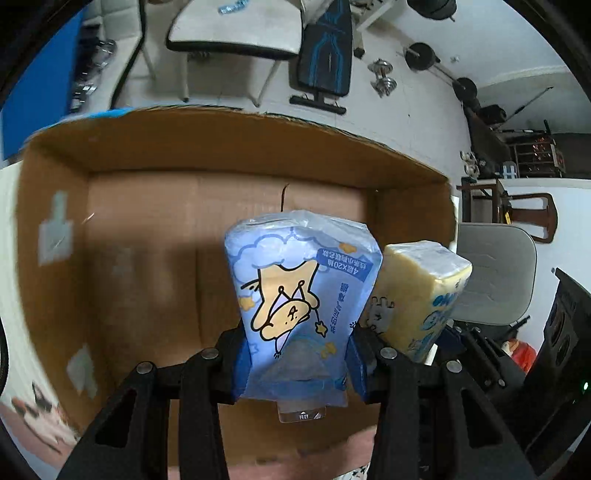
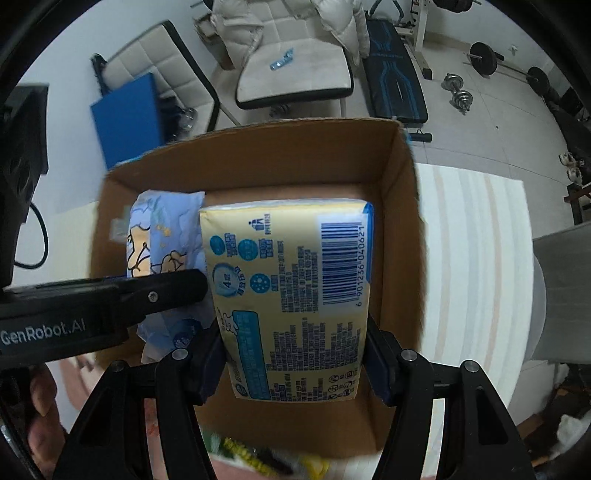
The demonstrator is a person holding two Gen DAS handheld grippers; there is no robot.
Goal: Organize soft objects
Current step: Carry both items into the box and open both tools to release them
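Observation:
My left gripper is shut on a blue tissue pack with a cartoon dog print, held above the open cardboard box. Its blue pads squeeze the pack's lower sides. To its right hangs a yellow tissue pack. In the right wrist view that yellow tissue pack, barcode side up, is clamped between the pads of my right gripper, over the cardboard box. The blue tissue pack and the black left gripper show at the left. The box floor looks bare where visible.
The box stands on a white table with a striped cloth. A yellow-green packet lies blurred near the front edge. A person's hand is at the lower left. Chairs, a bench and dumbbells stand on the floor beyond.

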